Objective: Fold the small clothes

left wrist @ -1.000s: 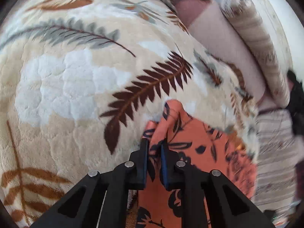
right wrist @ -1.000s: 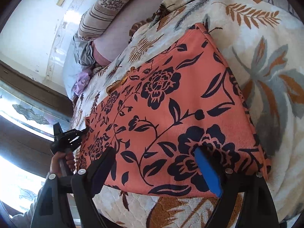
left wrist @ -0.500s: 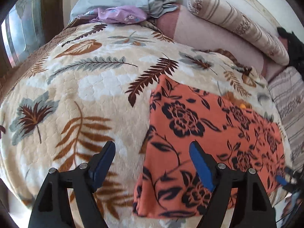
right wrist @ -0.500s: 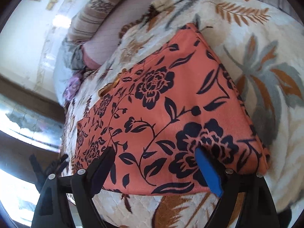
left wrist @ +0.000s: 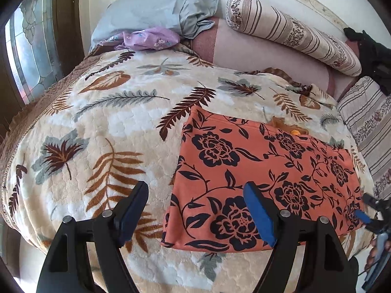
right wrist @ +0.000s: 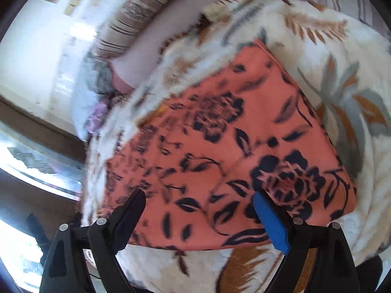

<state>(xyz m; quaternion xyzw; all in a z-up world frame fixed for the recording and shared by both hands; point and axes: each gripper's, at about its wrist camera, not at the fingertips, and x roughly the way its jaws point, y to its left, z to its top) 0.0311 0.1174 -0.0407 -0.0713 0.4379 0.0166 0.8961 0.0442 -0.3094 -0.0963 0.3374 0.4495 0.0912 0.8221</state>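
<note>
Two grippers in view, neither holding anything. Left gripper (left wrist: 195, 210) hovers with jaws spread wide above the near left edge of the orange floral garment (left wrist: 264, 183), one finger over the leaf-print blanket (left wrist: 102, 122), the other over the cloth. Right gripper (right wrist: 199, 216), likewise wide open and empty, sits over the garment's near edge; that view is motion-blurred. Garment lies flat as a folded rectangle on the blanket's right portion. Grey pillow (left wrist: 156, 12), purple cloth (left wrist: 149, 39) and striped bolster (left wrist: 293, 34) at the bedhead.
</note>
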